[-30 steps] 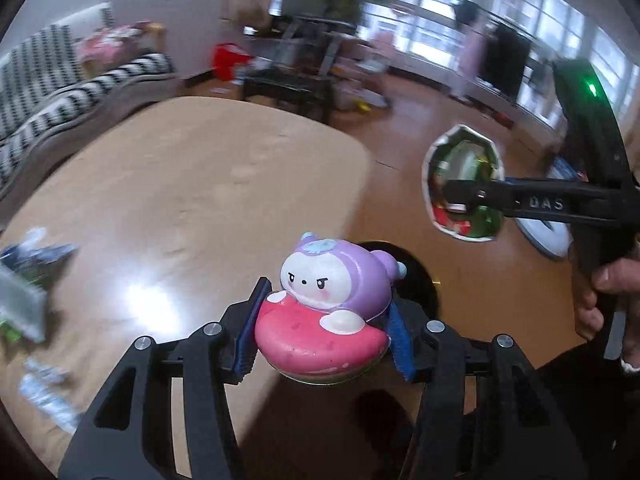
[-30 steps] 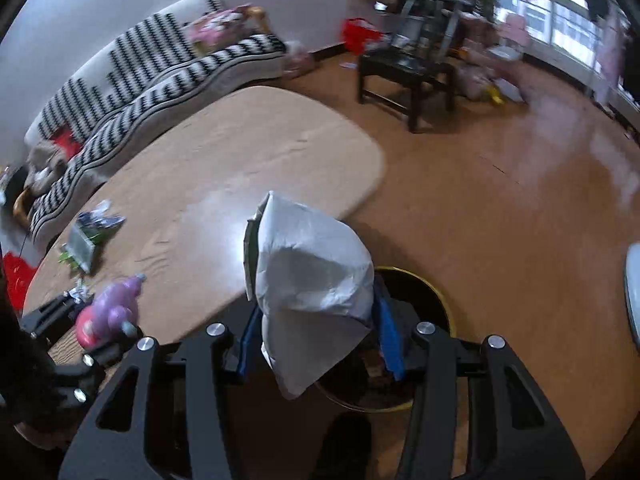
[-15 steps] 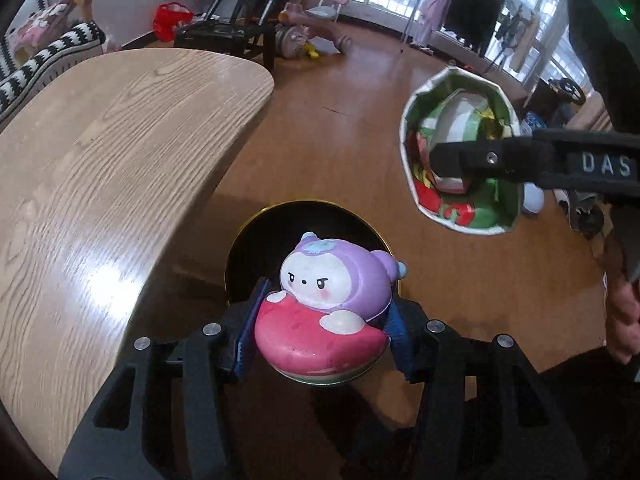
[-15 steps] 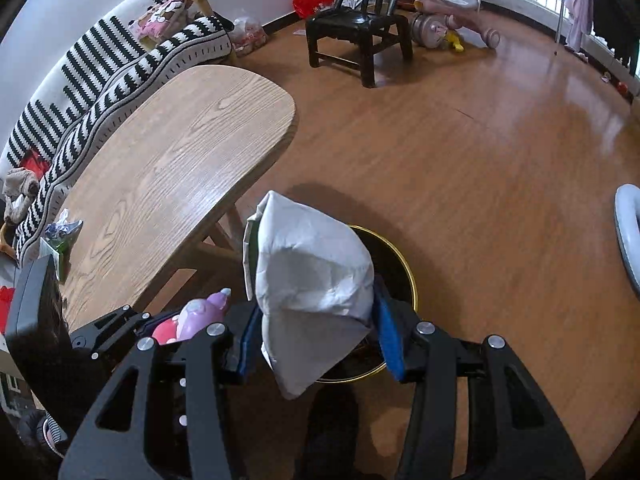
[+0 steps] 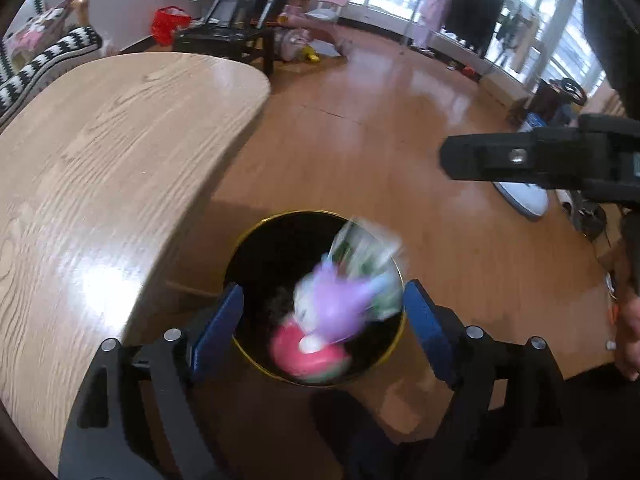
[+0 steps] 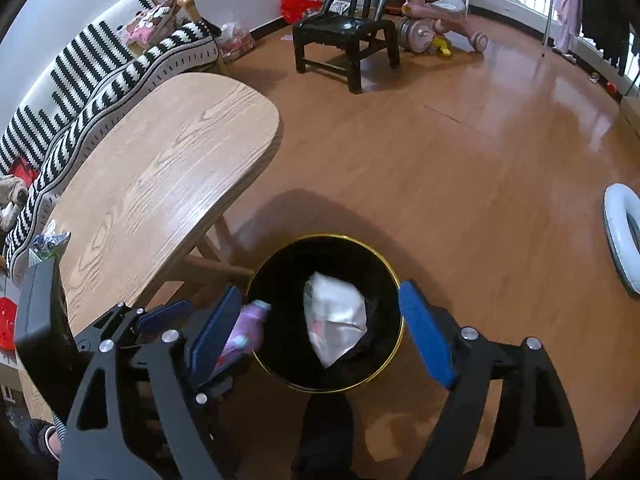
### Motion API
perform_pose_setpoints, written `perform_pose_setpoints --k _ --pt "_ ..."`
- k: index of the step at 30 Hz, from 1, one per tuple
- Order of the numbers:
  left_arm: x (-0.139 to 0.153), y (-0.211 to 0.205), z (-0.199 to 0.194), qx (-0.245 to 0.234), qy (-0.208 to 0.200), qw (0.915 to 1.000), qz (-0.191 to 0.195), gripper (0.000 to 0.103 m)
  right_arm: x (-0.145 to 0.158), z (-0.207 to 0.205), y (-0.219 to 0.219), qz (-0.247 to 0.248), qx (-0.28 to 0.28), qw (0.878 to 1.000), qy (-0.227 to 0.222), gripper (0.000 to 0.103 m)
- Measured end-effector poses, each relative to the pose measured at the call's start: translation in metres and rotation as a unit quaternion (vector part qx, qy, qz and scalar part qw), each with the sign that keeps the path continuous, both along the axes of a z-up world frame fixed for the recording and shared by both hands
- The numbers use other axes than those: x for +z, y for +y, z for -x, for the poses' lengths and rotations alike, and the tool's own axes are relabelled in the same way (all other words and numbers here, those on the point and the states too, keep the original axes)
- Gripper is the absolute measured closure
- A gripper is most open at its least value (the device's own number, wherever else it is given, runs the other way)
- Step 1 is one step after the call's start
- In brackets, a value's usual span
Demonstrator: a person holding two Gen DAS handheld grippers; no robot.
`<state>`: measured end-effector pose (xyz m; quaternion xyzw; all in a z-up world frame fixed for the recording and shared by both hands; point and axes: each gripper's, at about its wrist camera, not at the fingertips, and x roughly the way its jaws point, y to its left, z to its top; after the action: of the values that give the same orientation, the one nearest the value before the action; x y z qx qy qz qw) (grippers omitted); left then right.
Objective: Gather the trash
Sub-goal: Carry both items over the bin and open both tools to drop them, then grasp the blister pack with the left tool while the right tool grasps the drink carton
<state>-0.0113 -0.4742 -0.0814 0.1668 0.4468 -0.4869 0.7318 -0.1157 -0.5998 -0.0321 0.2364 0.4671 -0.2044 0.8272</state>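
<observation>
A black trash bin with a gold rim stands on the floor beside the wooden table. My left gripper is open above it, and the purple and pink squishy toy falls blurred into the bin; the toy also shows in the right wrist view. My right gripper is open over the bin, and the crumpled silver wrapper drops inside; it appears blurred in the left wrist view. The right gripper's finger reaches in from the right in the left wrist view.
The wooden table lies left of the bin, with more wrappers at its far end. A black stool, a pink ride-on toy, a striped sofa and a white ring-shaped object stand around the wooden floor.
Both grippers have opened over the bin. The toy left the left gripper and the wrapper left the right gripper; both are dropping into the bin.
</observation>
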Motion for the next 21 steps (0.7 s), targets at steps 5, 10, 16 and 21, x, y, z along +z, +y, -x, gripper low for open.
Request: perform_pose_setpoints --k 5,10,16,21 --pt "0.01 0.01 0.001 0.014 0.003 0.9999 0.002 0.018 0.006 0.003 0.005 0.01 -0.012 1.0 -0.011 0.021" --pt "0.044 0.048 0.0 0.038 -0.004 0.9991 0.02 0.014 0.025 -0.006 0.028 0.047 0.001 0.998 -0.039 0.012" --pt "0.091 0.151 -0.024 0.123 -0.024 0.9906 0.053 0.011 0.051 -0.04 0.087 0.053 0.065 0.992 -0.098 0.012" --pt "0.107 0.257 -0.039 0.213 -0.056 0.9743 0.047 0.009 0.06 -0.088 0.176 0.031 0.179 0.976 -0.117 0.012"
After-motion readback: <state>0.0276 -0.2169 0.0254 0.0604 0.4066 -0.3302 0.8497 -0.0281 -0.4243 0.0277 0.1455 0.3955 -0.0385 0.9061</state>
